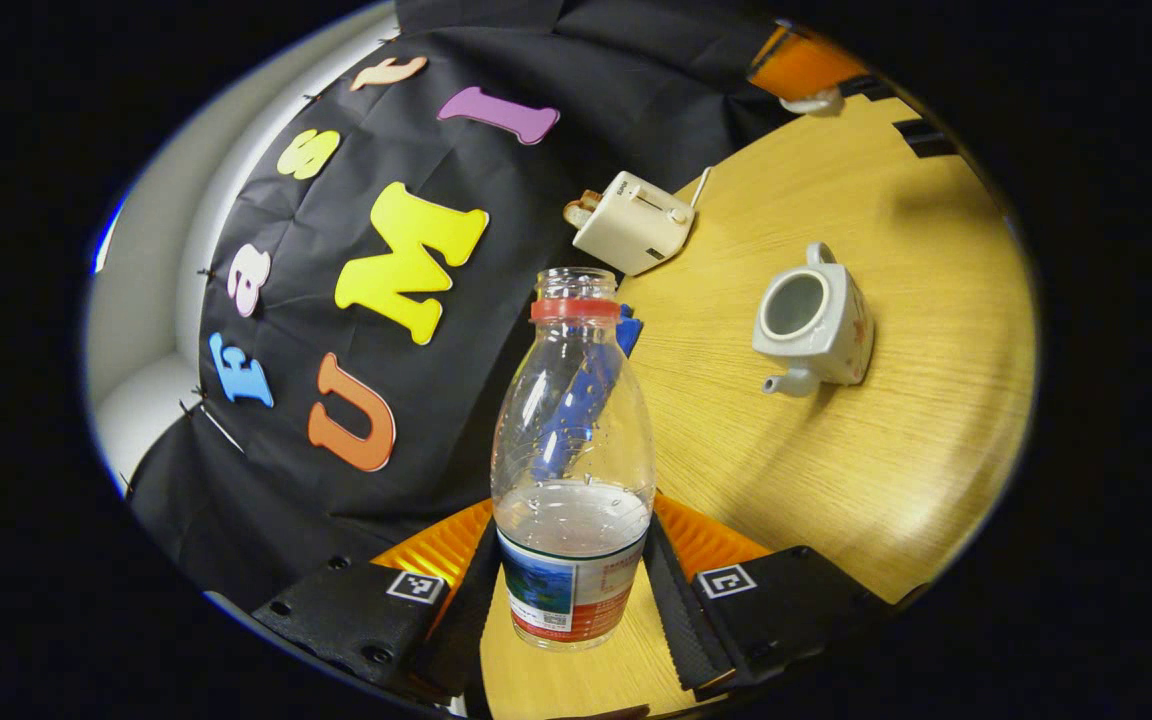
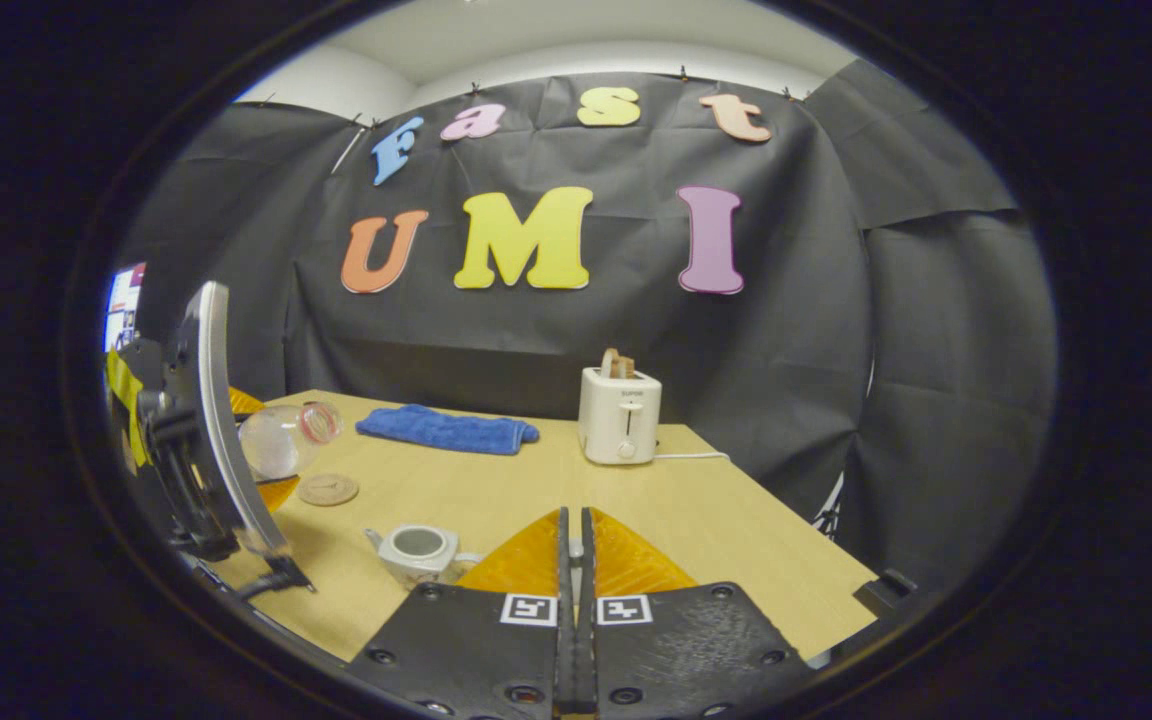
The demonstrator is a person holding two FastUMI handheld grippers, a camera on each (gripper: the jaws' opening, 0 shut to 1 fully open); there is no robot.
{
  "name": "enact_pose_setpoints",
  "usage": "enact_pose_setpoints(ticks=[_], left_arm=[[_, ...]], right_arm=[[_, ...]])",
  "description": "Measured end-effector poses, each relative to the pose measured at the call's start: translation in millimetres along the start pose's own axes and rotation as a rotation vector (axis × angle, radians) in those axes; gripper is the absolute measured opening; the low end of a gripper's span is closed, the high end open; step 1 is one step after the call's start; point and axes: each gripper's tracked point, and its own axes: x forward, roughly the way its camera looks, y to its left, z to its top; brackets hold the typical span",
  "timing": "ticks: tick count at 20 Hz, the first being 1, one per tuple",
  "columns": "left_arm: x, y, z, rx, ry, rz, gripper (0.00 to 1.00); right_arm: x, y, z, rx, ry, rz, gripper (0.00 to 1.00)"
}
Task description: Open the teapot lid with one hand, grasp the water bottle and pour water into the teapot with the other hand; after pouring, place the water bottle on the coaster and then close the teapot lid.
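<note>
Left hand-held gripper clamps water bottle, long axis tilted, uncapped mouth toward lidless teapot; right hand-held gripper closed, empty.

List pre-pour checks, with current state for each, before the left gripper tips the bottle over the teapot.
1. Teapot lid off: ok, the mouth is open and looks empty inside.
2. Water bottle gripped: ok, left gripper fingers press both sides near the label.
3. Bottle cap off: ok, the neck is open; water sits low in the bottle.
4. Bottle mouth over the teapot: not ok, the teapot sits apart to the side.
5. Coaster free for set-down: ok, nothing rests on it.
6. Lid held by the right gripper: cannot tell, its fingers are closed with no lid visible between them.
</note>
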Motion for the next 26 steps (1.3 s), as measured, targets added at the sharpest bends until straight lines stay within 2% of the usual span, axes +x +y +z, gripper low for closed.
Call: enact_pose_setpoints(ticks=[4, 7, 8, 9, 12, 16, 19, 26], left_arm=[[3.4, 0.5, 10.0, 0.158, 0.021, 0.02, 0.76], [5.5, -6.0, 14.5, 0.269, 0.06, 0.006, 0.76], [7.5, -8.9, 11.4, 0.307, 0.073, 0.002, 0.8], [8.2, -10.2, 12.4, 0.352, 0.073, 0.006, 0.76], [13.1, -8.0, 12.3, 0.486, 0.076, 0.027, 0.76], [20.0, -17.4, 8.2, 0.535, 0.091, 0.007, 0.76], [21.5, -11.1, 11.2, 0.589, 0.098, 0.033, 0.76], [25.0, 1.9, 20.3, 0.694, 0.105, 0.035, 0.76]], right_arm=[[-6.1, -28.2, 11.9, 0.018, -0.019, -0.042, 0.0], [-5.7, -43.3, 15.5, 0.05, -0.027, -0.066, 0.0], [-5.1, -47.0, 13.9, 0.055, -0.022, -0.073, 0.0], [-5.4, -48.7, 13.0, 0.062, -0.021, -0.072, 0.0], [-4.6, -55.2, 16.5, 0.069, -0.032, -0.083, 0.0], [0.1, -56.6, 10.2, 0.077, -0.016, -0.079, 0.0], [0.6, -57.1, 8.3, 0.072, -0.012, -0.083, 0.0], [1.7, -59.9, 7.7, 0.07, -0.007, -0.09, 0.0]])
